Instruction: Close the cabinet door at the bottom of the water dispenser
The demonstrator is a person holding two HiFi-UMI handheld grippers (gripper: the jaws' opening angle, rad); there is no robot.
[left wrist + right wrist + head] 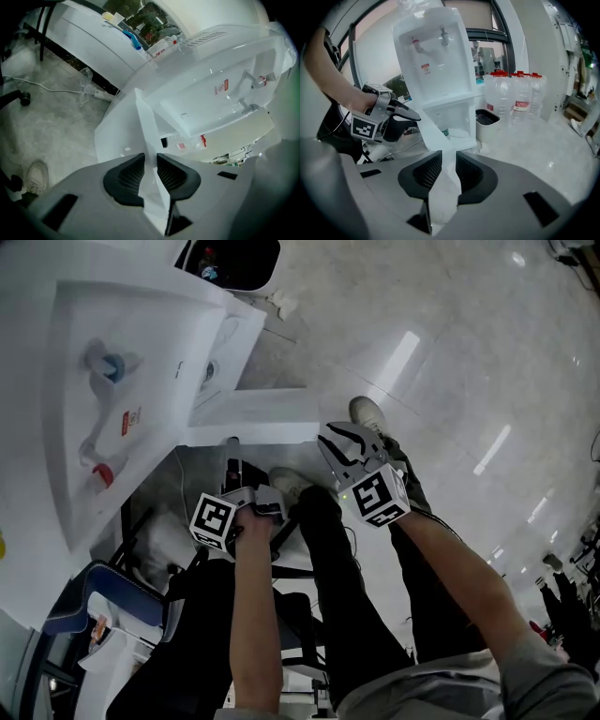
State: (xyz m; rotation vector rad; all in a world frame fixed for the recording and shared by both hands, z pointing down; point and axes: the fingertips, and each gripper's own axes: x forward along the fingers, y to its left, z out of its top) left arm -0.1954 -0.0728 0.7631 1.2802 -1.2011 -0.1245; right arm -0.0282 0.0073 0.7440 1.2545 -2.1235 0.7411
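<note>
Left gripper [150, 164] pinches the edge of the open cabinet door [117, 136]; right gripper [449, 168] clamps the same door, at six o'clock below the water dispenser [436, 61].

I can't read any words or numbers here. A small red-and-white sticker [425, 68] sits on the front of the water dispenser [440, 89], between the two taps, but its print is too tiny for me. Another little red label [203, 140] sits lower on the dispenser, and it is just as tiny. The big water bottles [513, 93] on the far right wear red-and-white labels [520, 106] — all a blur. The cube [215, 518] on the left gripper [150, 159] and the cube [378, 497] on the right gripper [448, 157] show black-and-white square markers — patterns, not letters.
</note>
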